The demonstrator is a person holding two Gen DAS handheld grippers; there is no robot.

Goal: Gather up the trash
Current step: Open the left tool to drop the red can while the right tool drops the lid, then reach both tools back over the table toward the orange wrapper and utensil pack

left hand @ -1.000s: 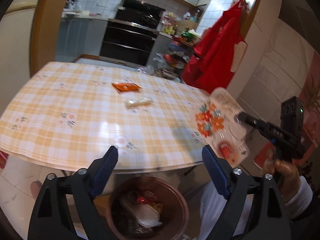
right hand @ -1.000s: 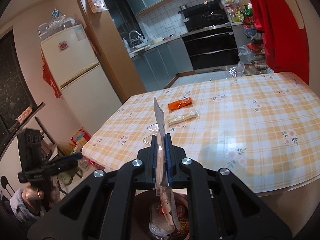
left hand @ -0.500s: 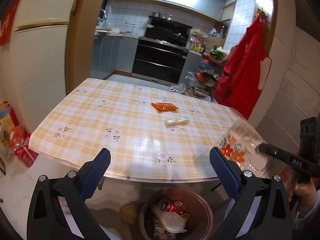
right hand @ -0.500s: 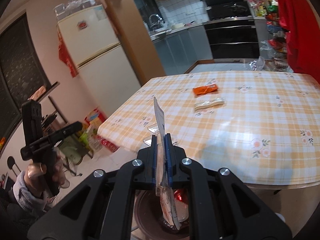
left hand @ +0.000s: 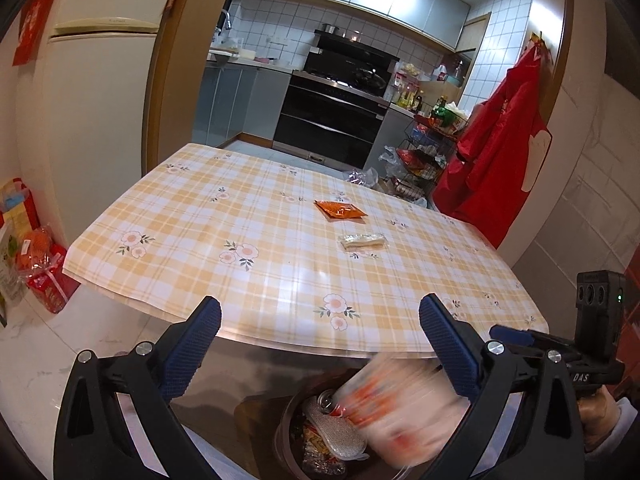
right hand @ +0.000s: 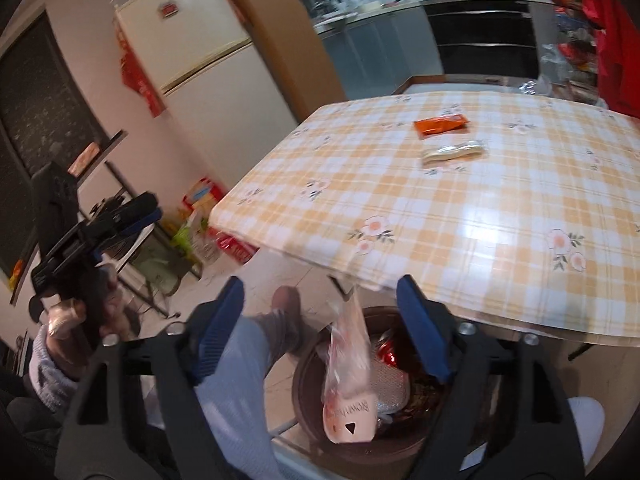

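My right gripper (right hand: 320, 332) is open and empty above a brown trash bin (right hand: 308, 392). A flowered plastic wrapper (right hand: 348, 384) is free between its jaws and falls into the bin; it shows blurred in the left wrist view (left hand: 400, 408) over the bin (left hand: 288, 432). My left gripper (left hand: 320, 348) is open and empty near the table's front edge. An orange packet (left hand: 340, 210) and a pale clear wrapper (left hand: 362, 241) lie on the checked table (left hand: 200, 240); both show in the right wrist view, the packet (right hand: 440, 125) and the wrapper (right hand: 454, 151).
The bin holds a red can (left hand: 330, 402) and other trash. A fridge (left hand: 80, 120) stands left, a red apron (left hand: 500, 152) hangs right, bags (left hand: 36, 256) sit on the floor by the table's left corner. My leg (right hand: 256, 360) is beside the bin.
My right gripper opened and let go of the flowered wrapper, which drops toward the bin. Both grippers pulled back and tilted down. The left gripper stayed open.
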